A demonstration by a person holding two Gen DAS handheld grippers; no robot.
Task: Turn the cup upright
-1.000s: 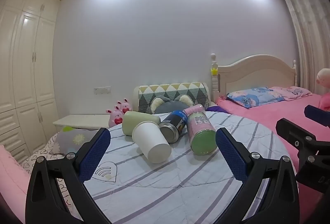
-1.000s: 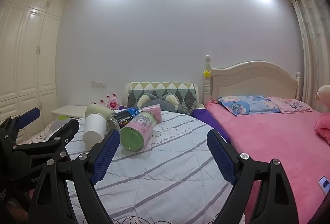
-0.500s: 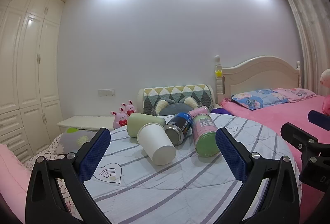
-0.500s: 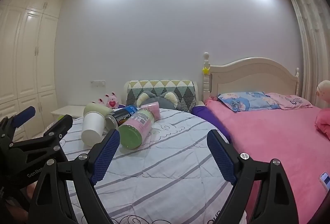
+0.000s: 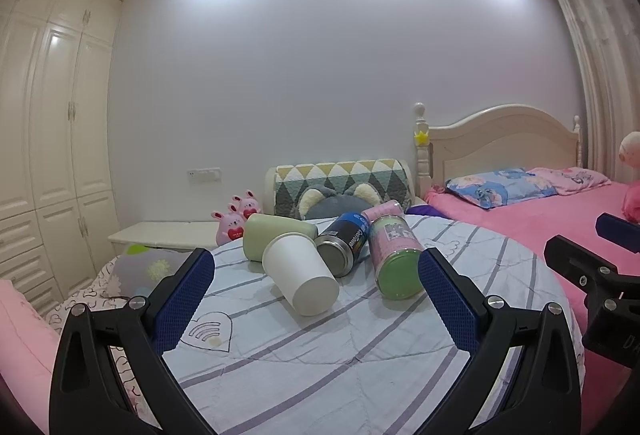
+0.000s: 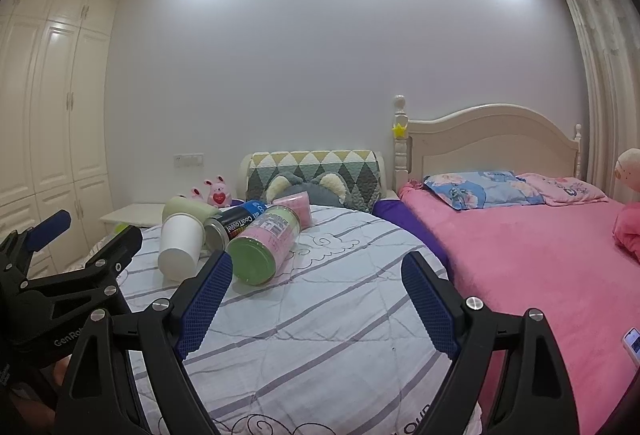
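Observation:
A white paper cup (image 5: 301,278) lies on its side on the striped round table (image 5: 320,363), its closed base toward me; it also shows in the right wrist view (image 6: 179,251). Behind it lies a pale green cup (image 5: 276,235). Beside them lie a dark blue can (image 5: 345,243) and a pink jar with a green lid (image 5: 394,258), also in the right wrist view (image 6: 266,243). My left gripper (image 5: 316,299) is open and empty, in front of the cups. My right gripper (image 6: 316,307) is open and empty, right of the jar.
A pink bed (image 6: 540,259) with pillows lies to the right. A patterned cushion (image 5: 340,183) and plush toys (image 5: 238,219) sit behind the table. White wardrobes (image 5: 52,155) line the left wall. A low white side table (image 5: 160,233) stands at left.
Both views have shifted slightly; the cups and cans sit a little lower and nearer in frame. Nothing on the table moved. Both grippers stay open.

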